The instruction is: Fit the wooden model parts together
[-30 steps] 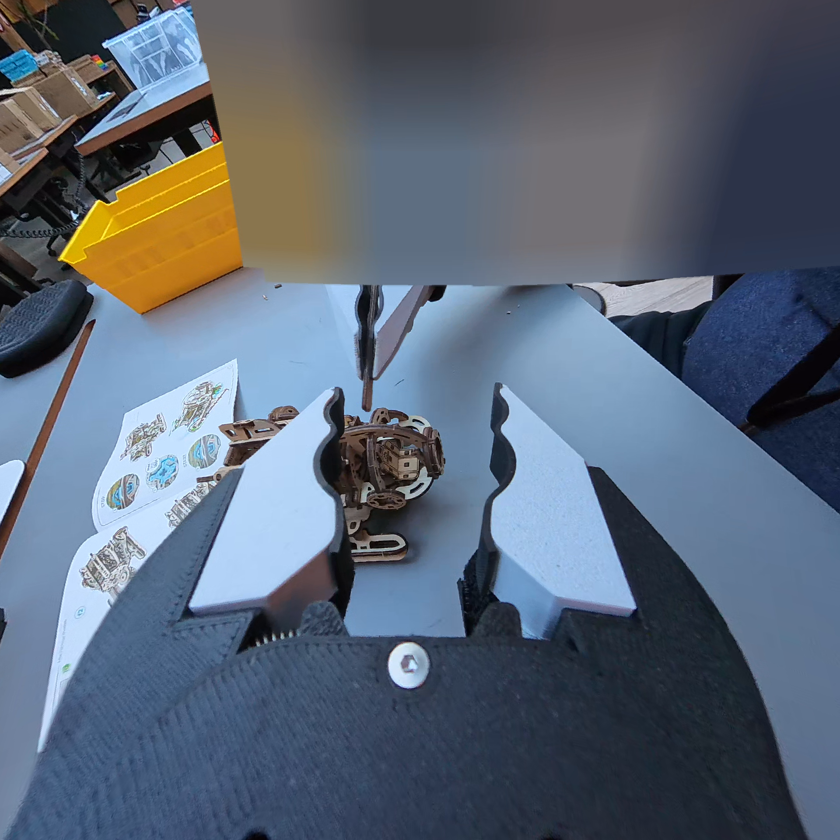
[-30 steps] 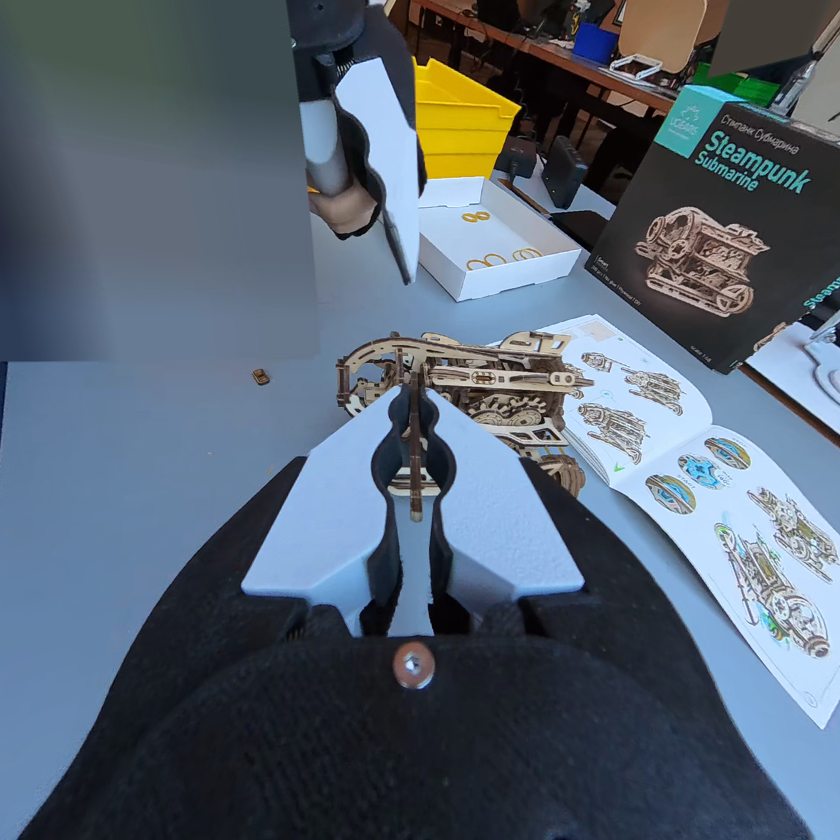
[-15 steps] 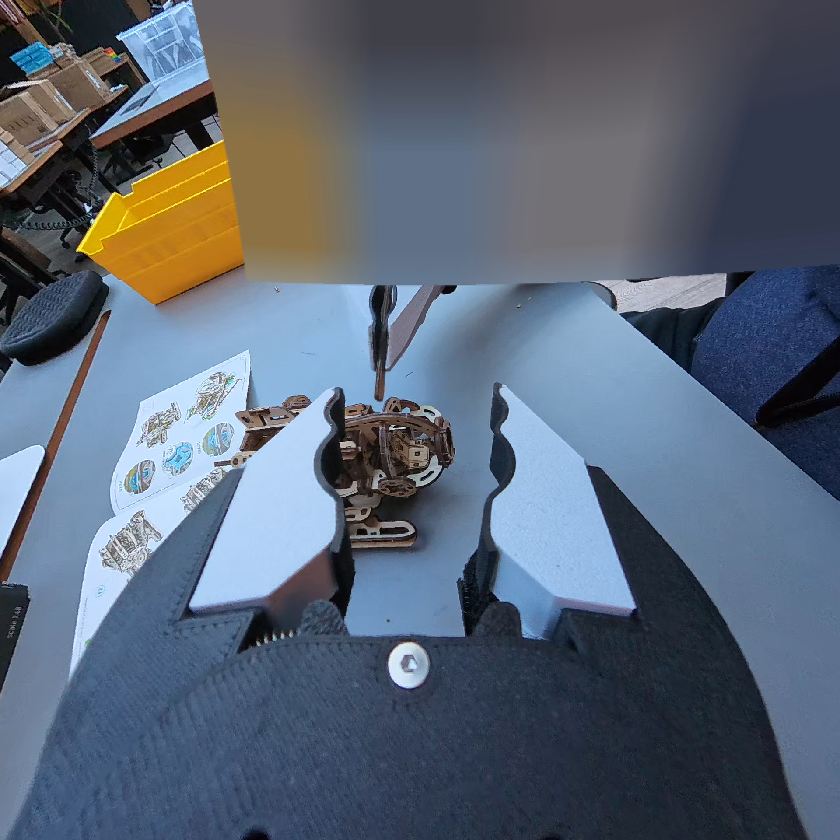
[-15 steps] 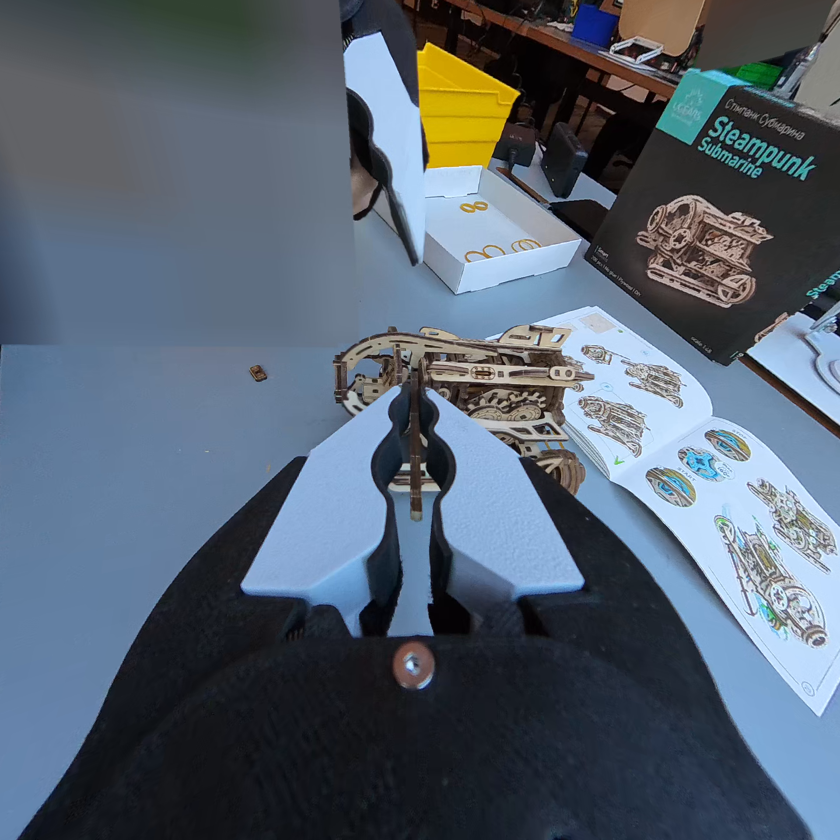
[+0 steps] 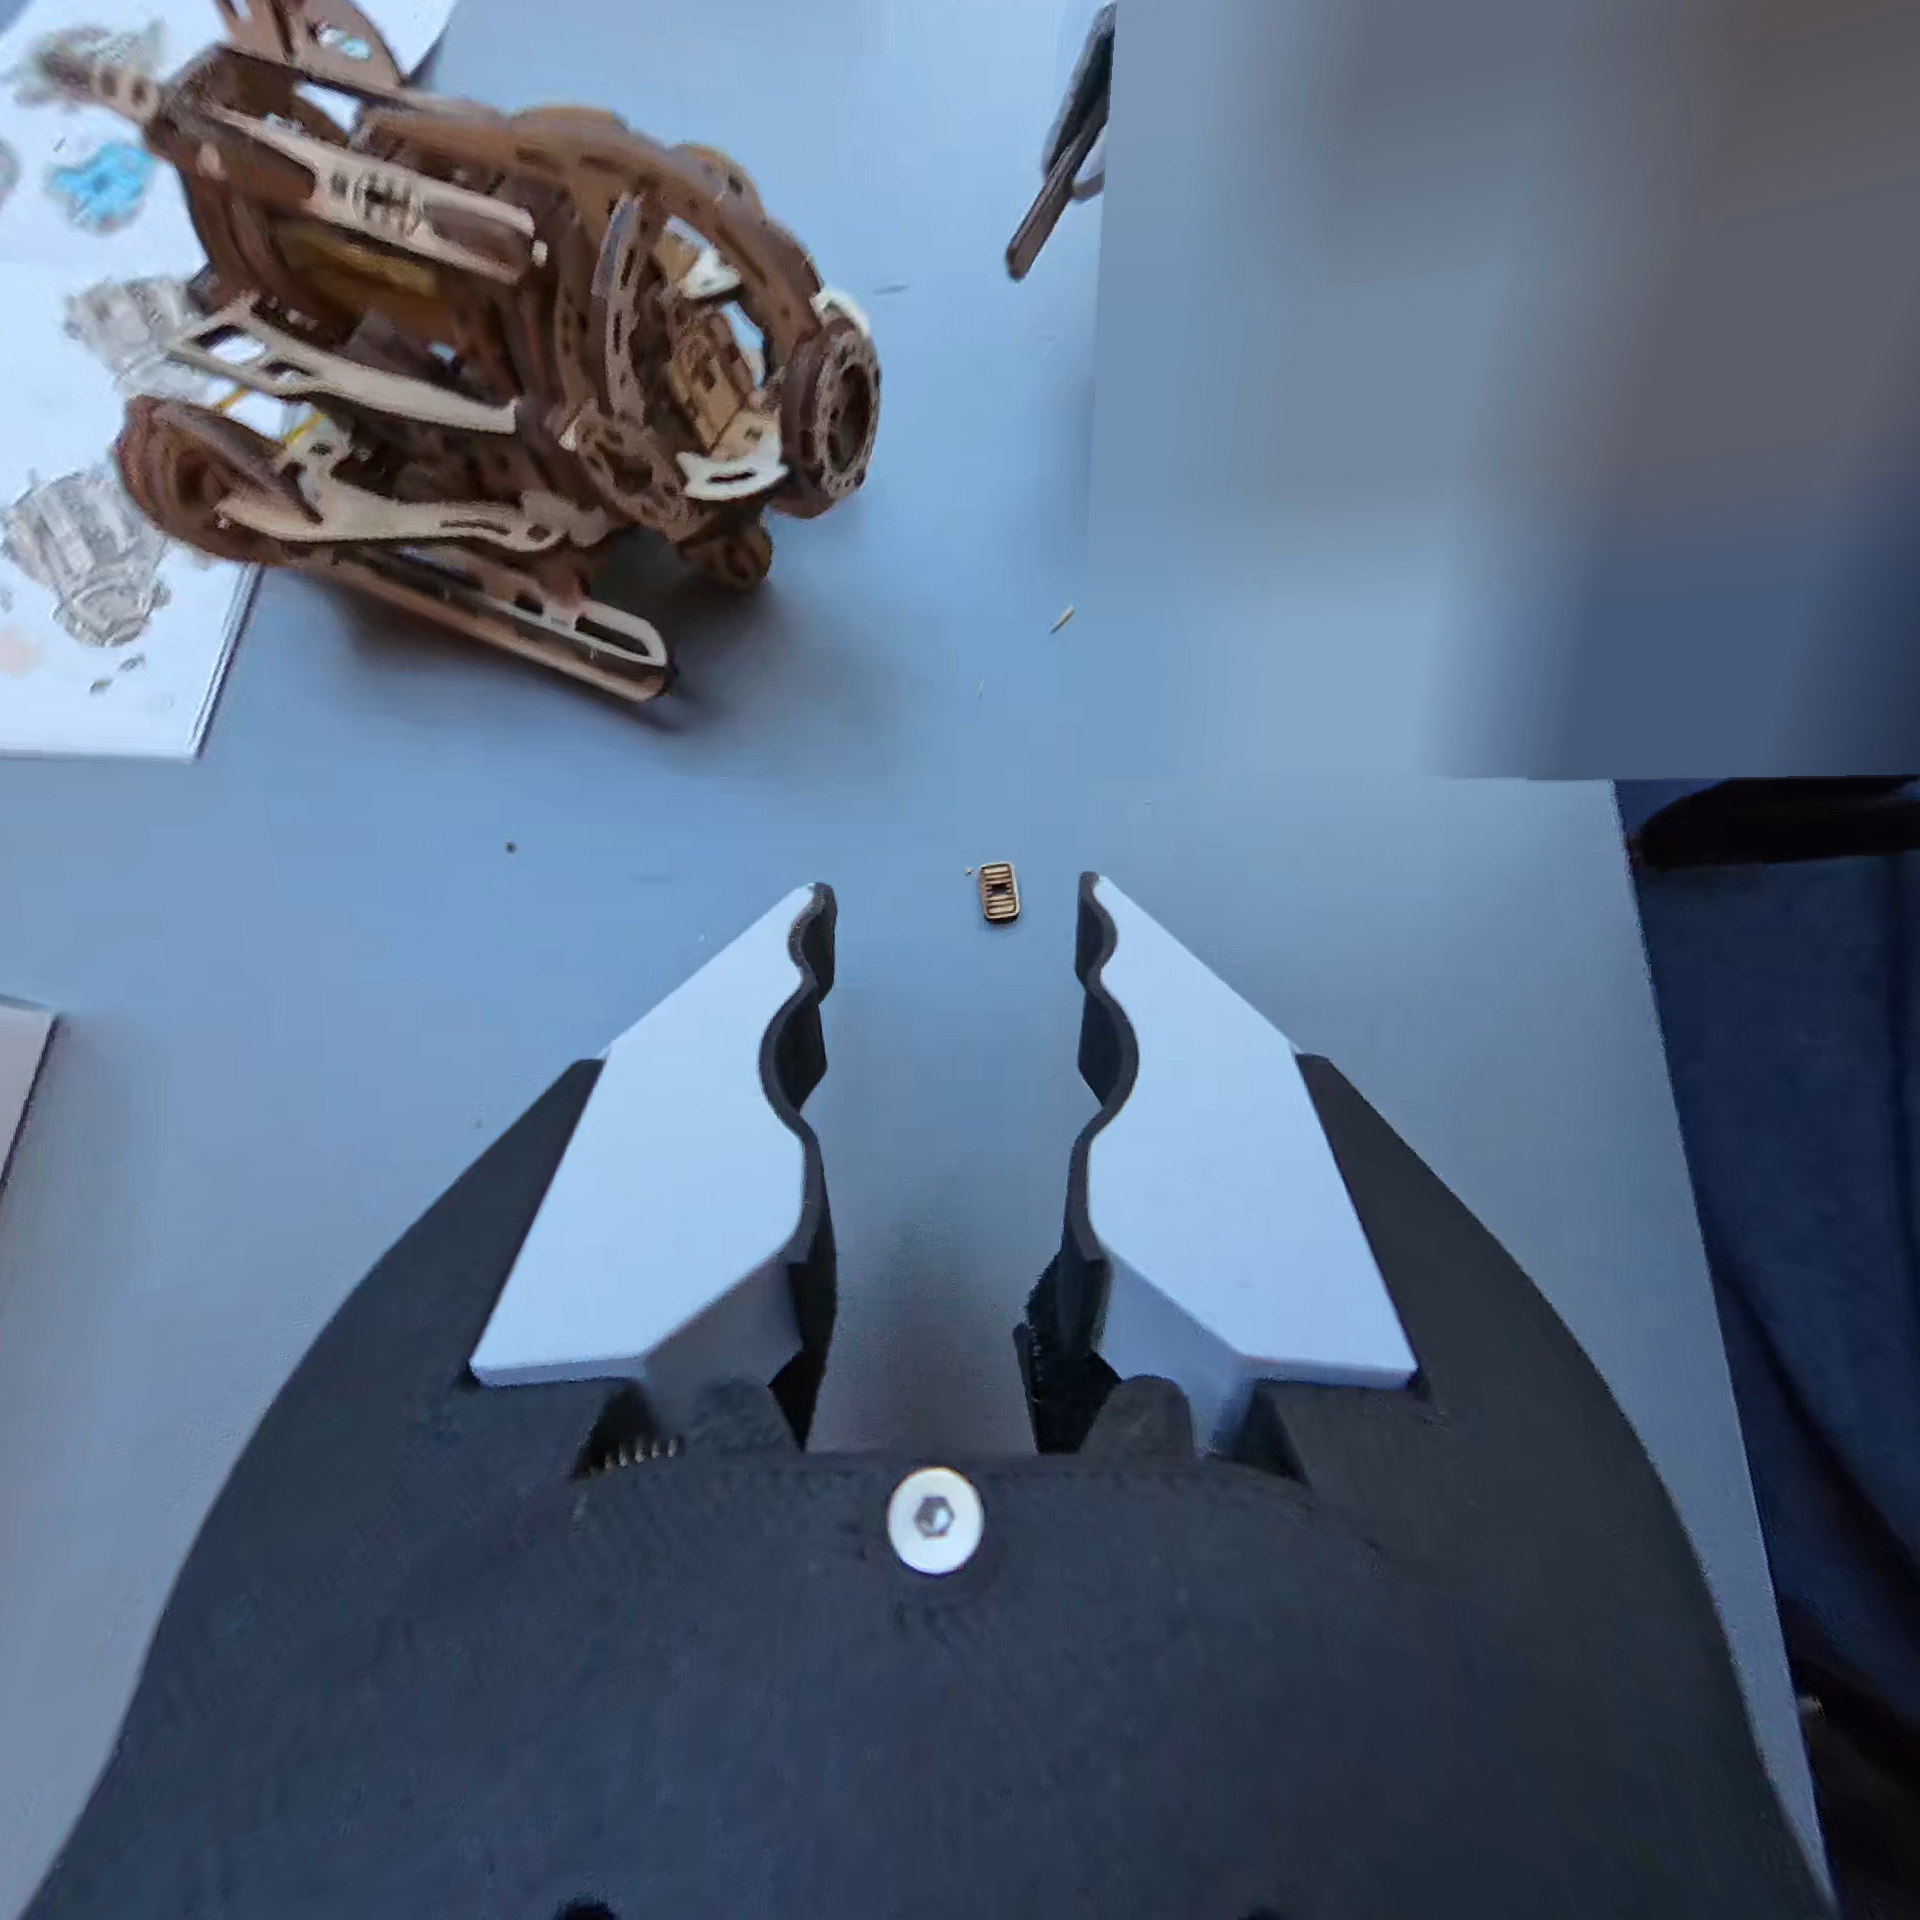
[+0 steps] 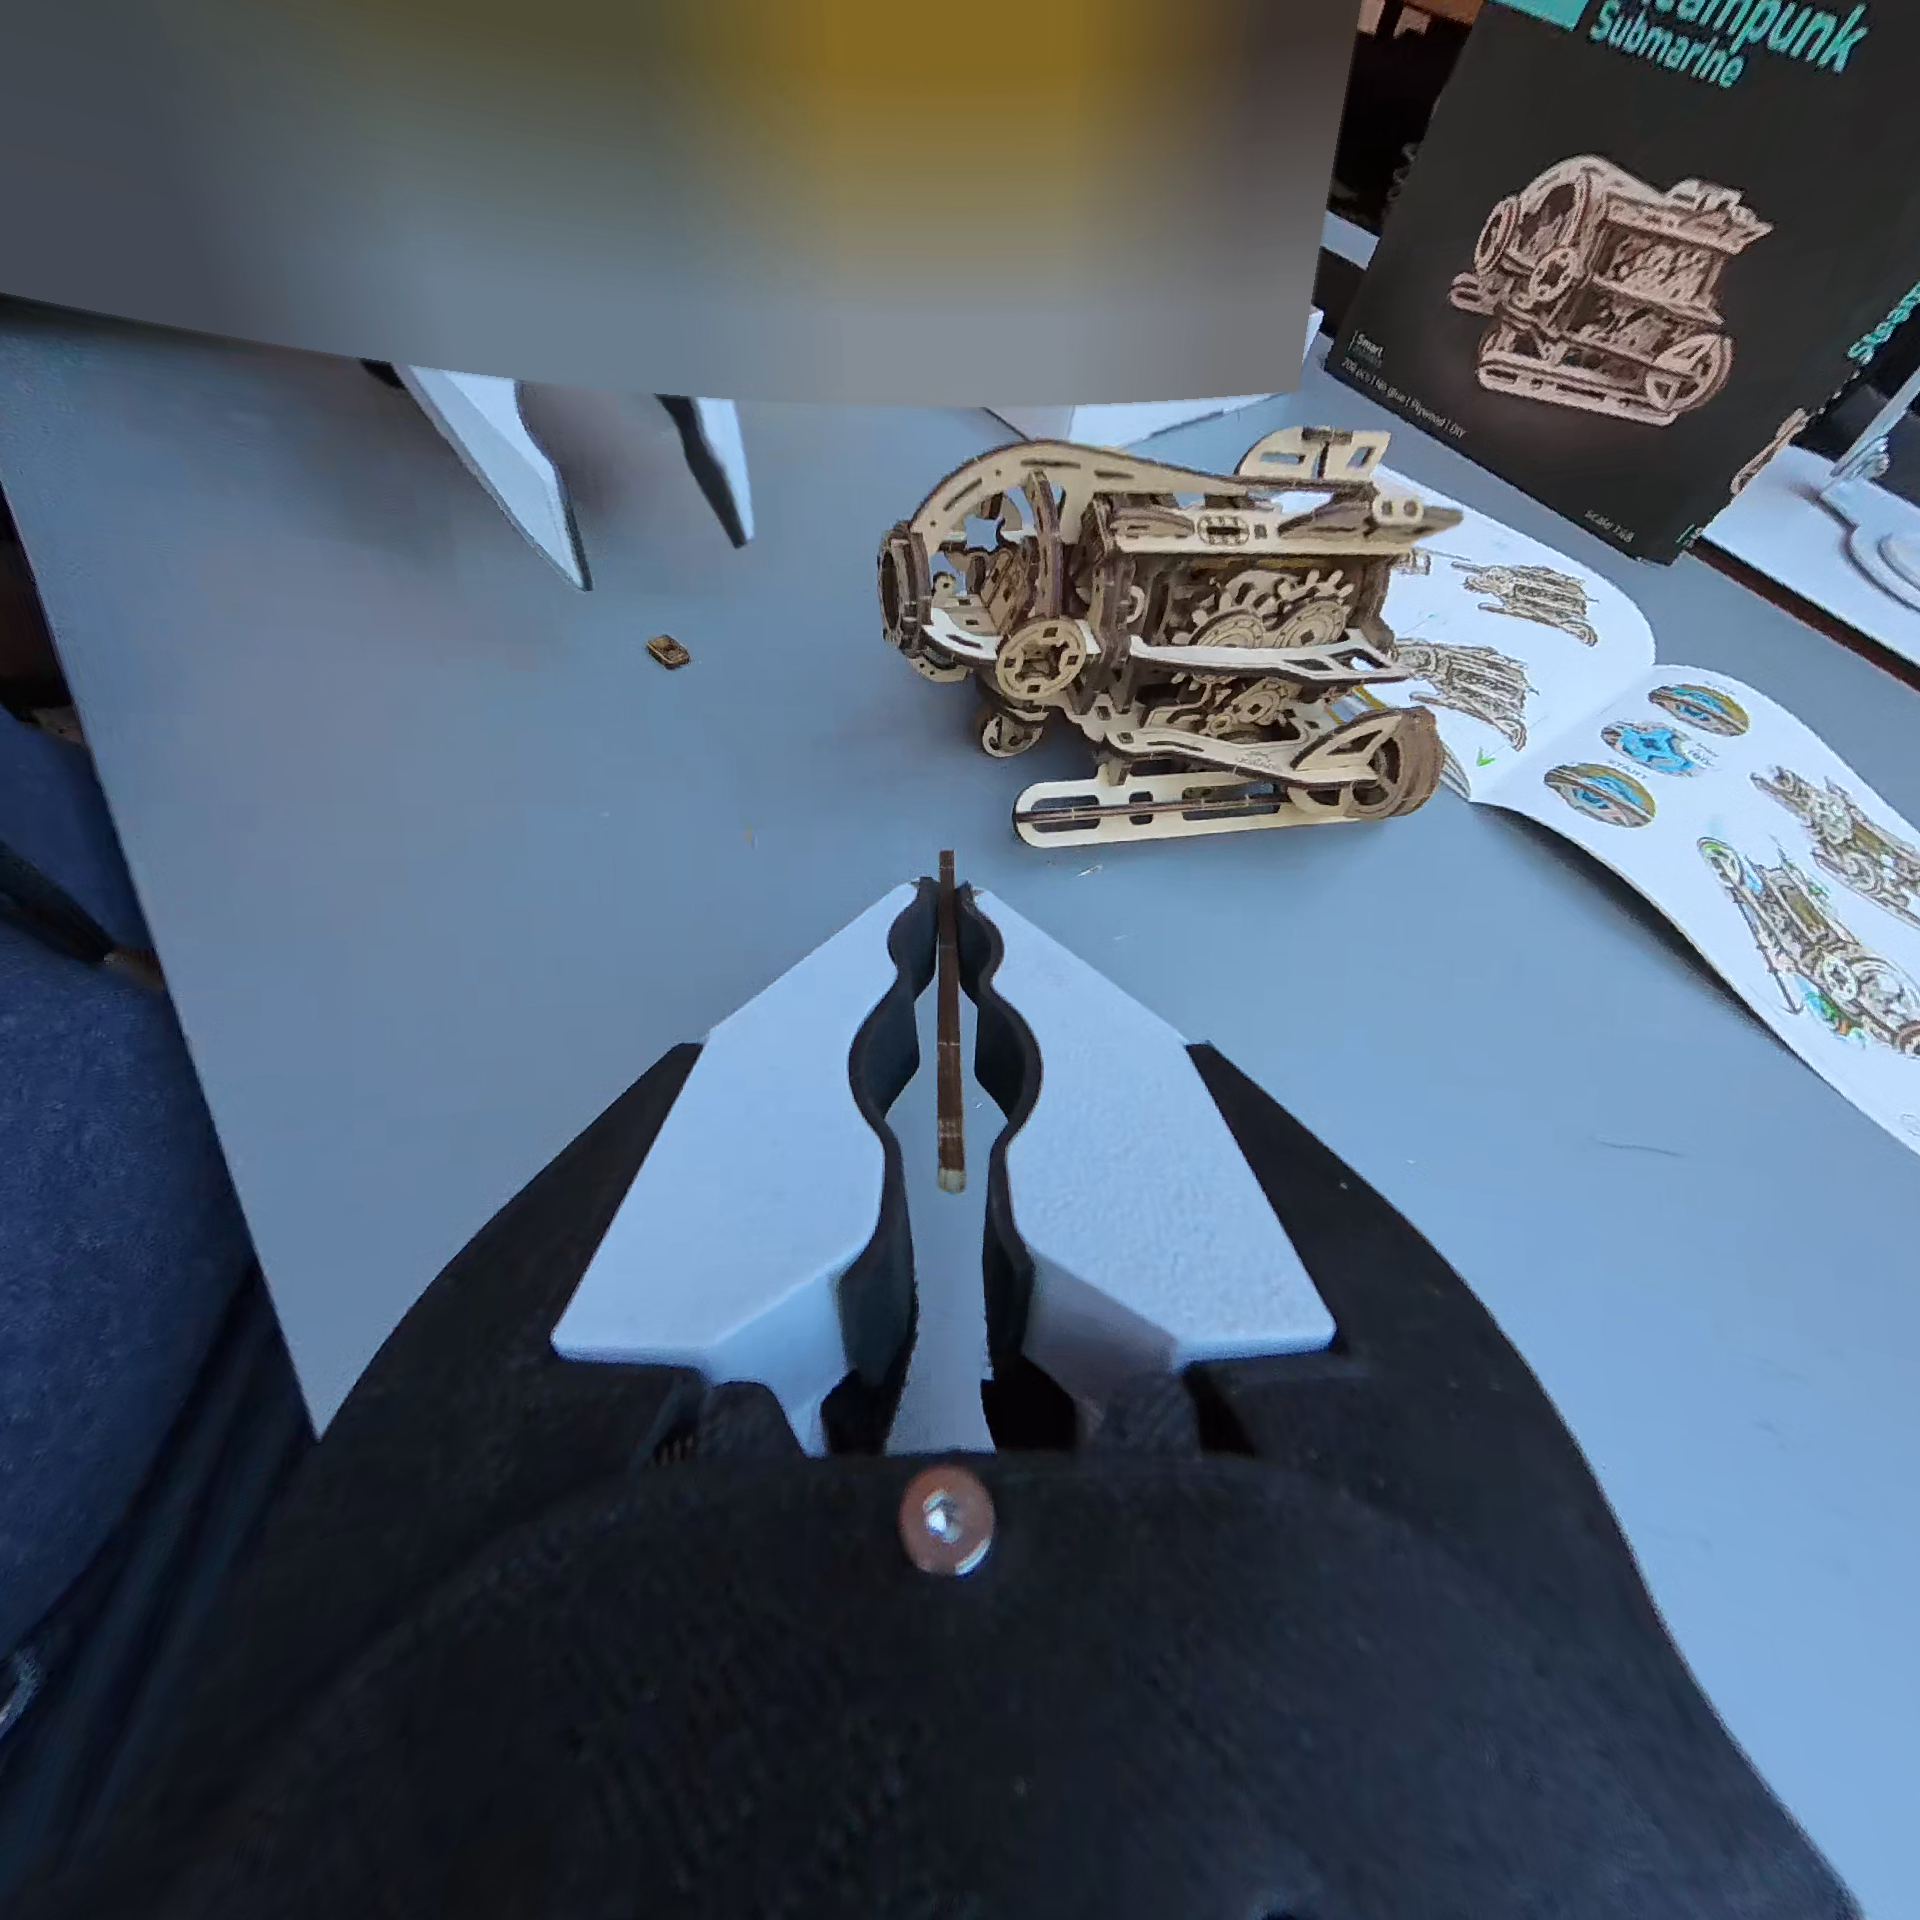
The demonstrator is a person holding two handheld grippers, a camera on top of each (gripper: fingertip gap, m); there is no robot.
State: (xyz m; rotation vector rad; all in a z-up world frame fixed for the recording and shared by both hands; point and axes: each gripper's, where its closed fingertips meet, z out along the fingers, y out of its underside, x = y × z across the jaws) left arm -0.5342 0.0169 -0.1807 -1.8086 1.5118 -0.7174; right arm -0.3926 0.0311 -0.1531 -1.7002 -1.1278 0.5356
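Observation:
A wooden submarine model (image 5: 488, 374) stands on the grey table (image 5: 416, 935), also in the right wrist view (image 6: 1153, 644). A tiny wooden piece (image 5: 1000, 891) lies on the table just ahead of my open, empty left gripper (image 5: 954, 904). It also shows in the right wrist view (image 6: 667, 651), below the left gripper's fingers (image 6: 520, 478). My right gripper (image 6: 943, 894) is shut on a thin flat wooden part (image 6: 948, 1018), held edge-on, short of the model. The right gripper's tip with the part (image 5: 1049, 208) shows at the top of the left wrist view.
An open instruction booklet (image 6: 1683, 769) lies under and beside the model, also in the left wrist view (image 5: 94, 416). A dark product box (image 6: 1621, 270) stands at the back right. The table edge runs along my left in the right wrist view (image 6: 177, 987), with blue fabric beyond. My right fingertips sit around 15 cm from my left ones.
My left gripper has swung away from the model and down toward the tiny piece on the table. My right gripper has pulled back from the model, still holding the flat part.

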